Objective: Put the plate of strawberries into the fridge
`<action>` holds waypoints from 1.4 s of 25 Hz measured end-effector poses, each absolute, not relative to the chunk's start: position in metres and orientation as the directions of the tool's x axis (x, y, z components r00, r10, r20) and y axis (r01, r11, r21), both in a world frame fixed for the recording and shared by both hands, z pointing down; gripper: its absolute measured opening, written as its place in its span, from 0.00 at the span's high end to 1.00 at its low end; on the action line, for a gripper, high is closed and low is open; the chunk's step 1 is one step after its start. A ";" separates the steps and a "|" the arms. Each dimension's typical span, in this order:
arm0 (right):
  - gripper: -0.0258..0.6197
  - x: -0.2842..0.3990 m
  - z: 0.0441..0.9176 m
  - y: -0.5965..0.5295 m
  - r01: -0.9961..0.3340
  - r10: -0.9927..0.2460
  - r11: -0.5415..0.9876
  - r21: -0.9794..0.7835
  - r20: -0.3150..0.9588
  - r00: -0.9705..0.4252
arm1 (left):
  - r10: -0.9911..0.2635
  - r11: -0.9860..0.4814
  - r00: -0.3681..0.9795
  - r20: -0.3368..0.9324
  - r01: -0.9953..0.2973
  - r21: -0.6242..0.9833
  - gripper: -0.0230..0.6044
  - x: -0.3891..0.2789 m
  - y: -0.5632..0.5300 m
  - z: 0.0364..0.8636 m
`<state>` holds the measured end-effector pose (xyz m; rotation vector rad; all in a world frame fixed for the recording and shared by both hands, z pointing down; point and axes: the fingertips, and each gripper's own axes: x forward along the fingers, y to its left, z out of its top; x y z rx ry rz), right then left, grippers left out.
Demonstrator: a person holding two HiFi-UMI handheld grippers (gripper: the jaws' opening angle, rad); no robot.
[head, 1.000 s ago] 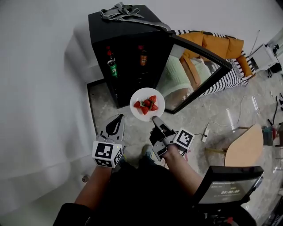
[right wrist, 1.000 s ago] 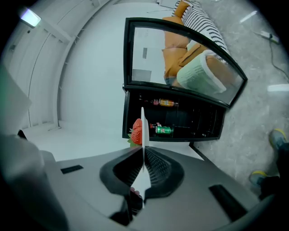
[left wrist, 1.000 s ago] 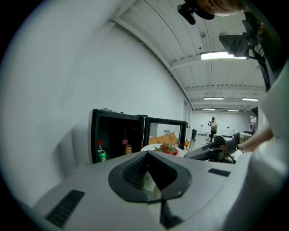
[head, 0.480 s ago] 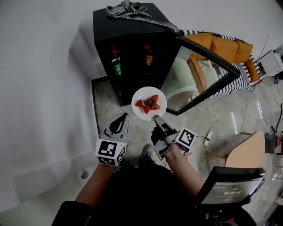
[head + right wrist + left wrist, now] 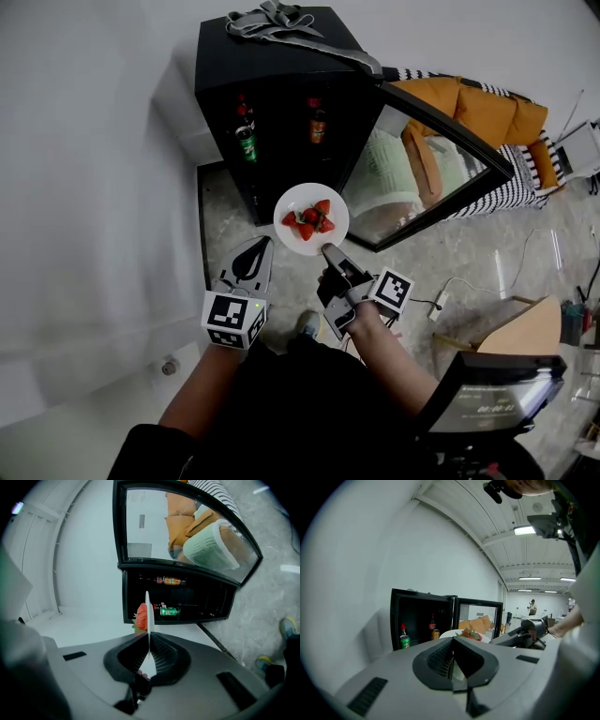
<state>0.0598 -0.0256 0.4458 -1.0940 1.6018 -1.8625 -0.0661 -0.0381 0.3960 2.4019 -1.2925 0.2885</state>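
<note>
The white plate [image 5: 289, 208] carrying the strawberries [image 5: 314, 219] hangs in the air just in front of the open fridge [image 5: 267, 61], not yet inside it. The right tool [image 5: 327, 249] pinches its near rim (the plate shows edge-on between those jaws in the right gripper view). The left tool [image 5: 261, 246], jaws pressed together on nothing, sits before the fridge's left side, beside the plate. Bottles [image 5: 246, 139] stand inside the fridge, and its glass door [image 5: 427, 169] swings wide to the right.

No lettering can be read anywhere. The bottle labels [image 5: 246, 142] in the fridge [image 5: 272, 66] and the monitor screen [image 5: 489, 401] are too blurred.
</note>
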 end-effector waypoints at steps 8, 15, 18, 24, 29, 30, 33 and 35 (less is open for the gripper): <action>0.94 0.061 0.450 -0.026 -0.162 -0.748 -0.217 -0.963 0.271 -0.606 | -0.769 -0.472 0.529 0.358 -0.849 0.240 0.96 -0.064 -0.031 0.400; 0.94 0.063 0.452 -0.025 -0.154 -0.741 -0.210 -0.966 0.260 -0.619 | -0.772 -0.470 0.528 0.355 -0.849 0.240 0.96 -0.052 -0.027 0.404; 0.94 0.062 0.452 -0.025 -0.151 -0.742 -0.208 -0.966 0.257 -0.619 | -0.771 -0.472 0.529 0.354 -0.849 0.239 0.96 -0.051 -0.027 0.404; 0.94 0.061 0.452 -0.026 -0.149 -0.738 -0.209 -0.967 0.256 -0.625 | -0.779 -0.462 0.519 0.351 -0.854 0.237 0.96 -0.054 -0.029 0.404; 0.94 0.062 0.454 -0.026 -0.159 -0.736 -0.212 -0.964 0.264 -0.623 | -0.775 -0.463 0.525 0.351 -0.851 0.248 0.96 -0.053 -0.031 0.409; 0.94 0.062 0.455 -0.026 -0.159 -0.737 -0.213 -0.964 0.265 -0.622 | -0.775 -0.464 0.526 0.350 -0.850 0.250 0.96 -0.052 -0.032 0.409; 0.94 0.063 0.454 -0.027 -0.158 -0.737 -0.212 -0.964 0.264 -0.622 | -0.775 -0.467 0.530 0.346 -0.848 0.252 0.96 -0.052 -0.034 0.411; 0.94 0.064 0.454 -0.027 -0.162 -0.737 -0.210 -0.964 0.265 -0.622 | -0.774 -0.468 0.531 0.344 -0.847 0.253 0.96 -0.051 -0.035 0.411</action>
